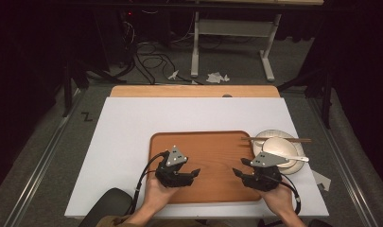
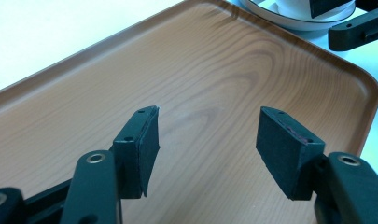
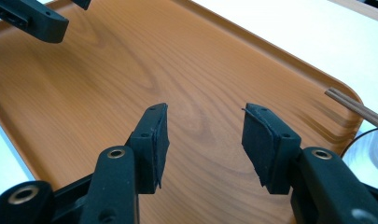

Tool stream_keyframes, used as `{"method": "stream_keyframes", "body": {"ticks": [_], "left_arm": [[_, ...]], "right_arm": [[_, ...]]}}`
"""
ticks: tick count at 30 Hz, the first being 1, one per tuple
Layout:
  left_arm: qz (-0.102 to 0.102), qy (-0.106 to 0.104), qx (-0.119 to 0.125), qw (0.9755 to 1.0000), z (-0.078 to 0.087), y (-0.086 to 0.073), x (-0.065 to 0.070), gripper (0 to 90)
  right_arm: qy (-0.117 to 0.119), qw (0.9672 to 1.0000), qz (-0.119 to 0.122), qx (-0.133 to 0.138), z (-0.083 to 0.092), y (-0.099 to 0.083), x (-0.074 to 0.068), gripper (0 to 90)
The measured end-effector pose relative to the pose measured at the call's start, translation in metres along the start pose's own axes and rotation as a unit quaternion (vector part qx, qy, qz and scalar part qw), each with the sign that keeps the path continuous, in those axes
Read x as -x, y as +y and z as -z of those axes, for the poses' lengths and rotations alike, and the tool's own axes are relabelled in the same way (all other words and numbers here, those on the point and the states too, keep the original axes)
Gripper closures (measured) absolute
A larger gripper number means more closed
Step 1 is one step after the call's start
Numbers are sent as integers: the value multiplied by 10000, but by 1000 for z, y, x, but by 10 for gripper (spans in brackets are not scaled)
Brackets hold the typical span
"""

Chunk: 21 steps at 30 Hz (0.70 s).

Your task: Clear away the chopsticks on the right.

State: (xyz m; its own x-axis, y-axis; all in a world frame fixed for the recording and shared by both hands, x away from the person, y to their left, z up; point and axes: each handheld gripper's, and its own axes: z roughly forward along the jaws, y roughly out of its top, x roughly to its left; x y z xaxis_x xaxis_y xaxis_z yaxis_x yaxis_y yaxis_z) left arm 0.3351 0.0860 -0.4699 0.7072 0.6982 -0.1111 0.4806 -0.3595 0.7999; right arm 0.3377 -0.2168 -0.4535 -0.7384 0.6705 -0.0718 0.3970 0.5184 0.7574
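Tray (image 1: 213,142) sits on the table (image 1: 127,127), near the person's edge. Plate (image 1: 293,165) just right of the tray, bowl (image 1: 278,147) on it. Chopsticks (image 1: 300,140) lie across the plate's far rim, tips reaching the tray's right edge. Spoon (image 1: 300,158) rests on the plate's right side.

Bare wooden tray low in the middle of the high view

The wooden tray (image 1: 213,142) is a rounded-corner rectangle with orange-brown grain and a low raised rim. It lies flat on the white tabletop, long side across the frame, its surface bare. Its right edge sits just beside a white plate at centre right.
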Motion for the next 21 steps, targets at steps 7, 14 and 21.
{"method": "stream_keyframes", "body": {"ticks": [7, 14, 21], "left_arm": [[16, 30, 42, 10000, 4, 1, -3, 392], [-69, 105, 56, 9999, 7, 5, -5, 392], [-25, 304, 145, 9994, 16, 9, -12, 390]], "right_arm": [[129, 9998, 118, 12, 2, 4, -1, 509], [223, 9993, 162, 240, 15, 11, 0, 504], [257, 9991, 271, 197, 21, 14, 4, 510]]}}
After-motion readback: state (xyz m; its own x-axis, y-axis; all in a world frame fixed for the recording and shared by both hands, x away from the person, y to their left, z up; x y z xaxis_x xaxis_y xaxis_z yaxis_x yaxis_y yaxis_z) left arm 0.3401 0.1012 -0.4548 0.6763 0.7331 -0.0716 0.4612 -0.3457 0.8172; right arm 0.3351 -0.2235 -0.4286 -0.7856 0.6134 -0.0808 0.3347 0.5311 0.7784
